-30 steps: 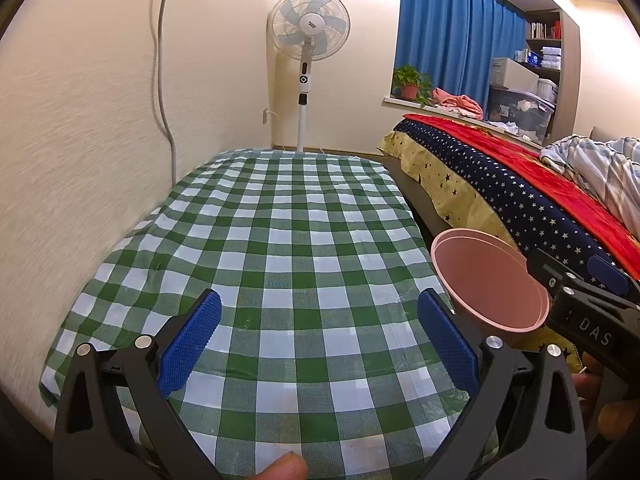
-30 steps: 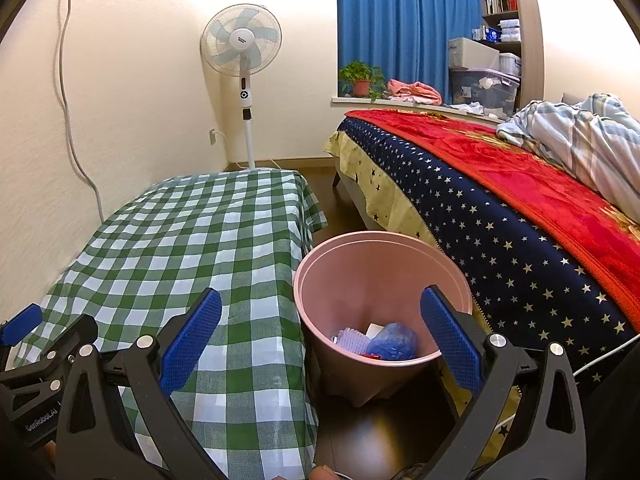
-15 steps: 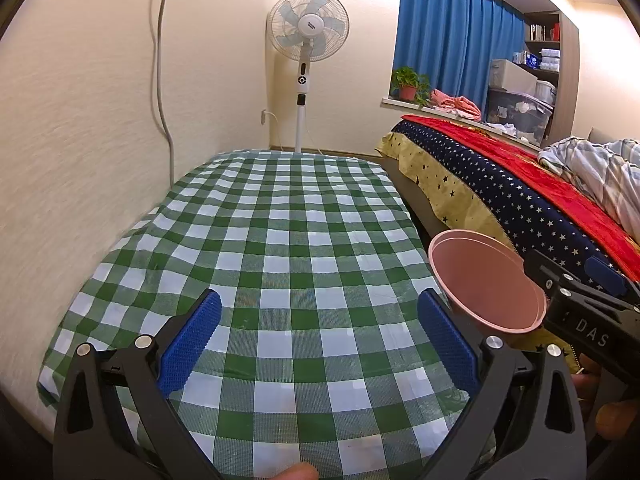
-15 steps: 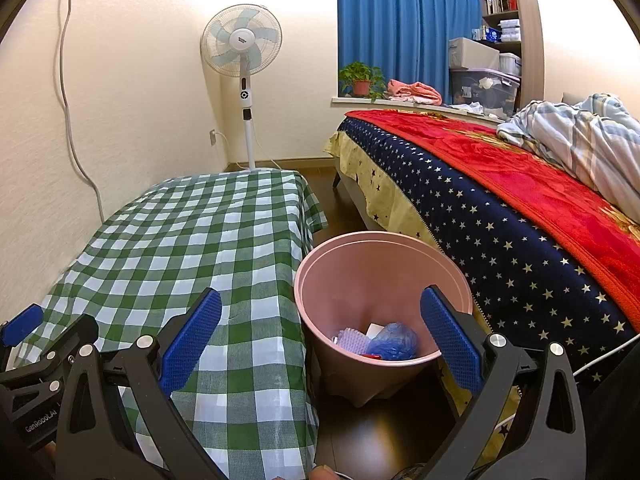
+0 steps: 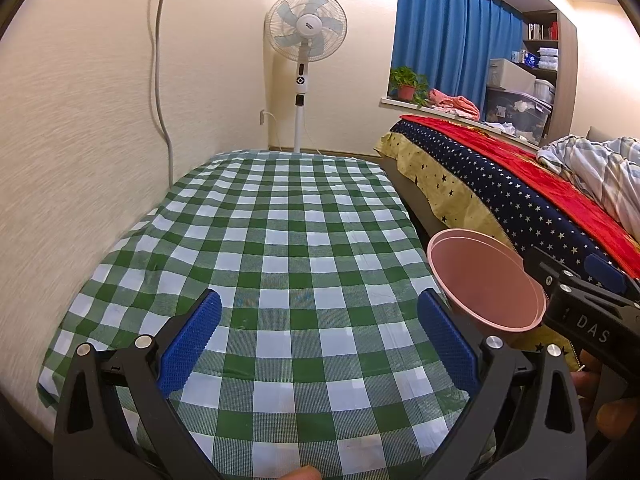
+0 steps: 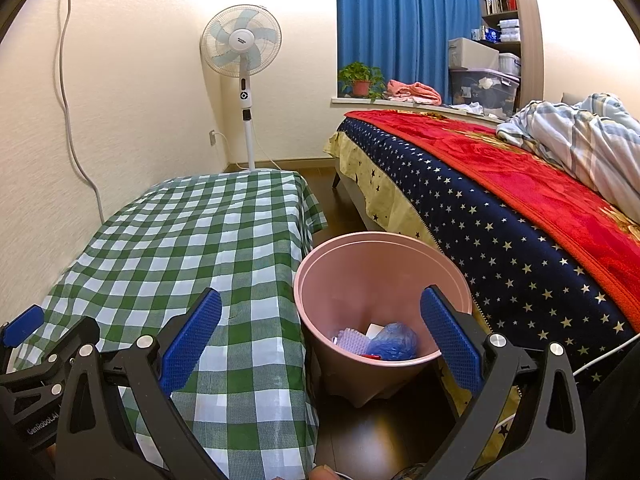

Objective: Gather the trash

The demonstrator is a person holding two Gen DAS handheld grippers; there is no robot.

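A pink trash bin (image 6: pixel 380 276) stands on the dark floor between the checked table and the bed. Inside it lie a crumpled blue bag (image 6: pixel 392 342), a pale purple piece (image 6: pixel 352 340) and a white scrap. My right gripper (image 6: pixel 320 332) hangs open above the bin's near rim, nothing between its blue pads. My left gripper (image 5: pixel 318 334) is open over the near part of the green-and-white checked tablecloth (image 5: pixel 280 232), holding nothing. In the left wrist view the bin (image 5: pixel 484 280) shows at the right, with the right gripper's body (image 5: pixel 580 304) beside it.
A standing fan (image 5: pixel 306 32) is at the table's far end, its cord along the wall. A bed (image 6: pixel 520 200) with a starred blue and red cover and a striped quilt fills the right. A potted plant (image 6: pixel 360 80) and boxes sit on the window ledge.
Both grippers have pulled back and risen slightly; the views show a little more of the table's near end. Nothing was picked up or let go.
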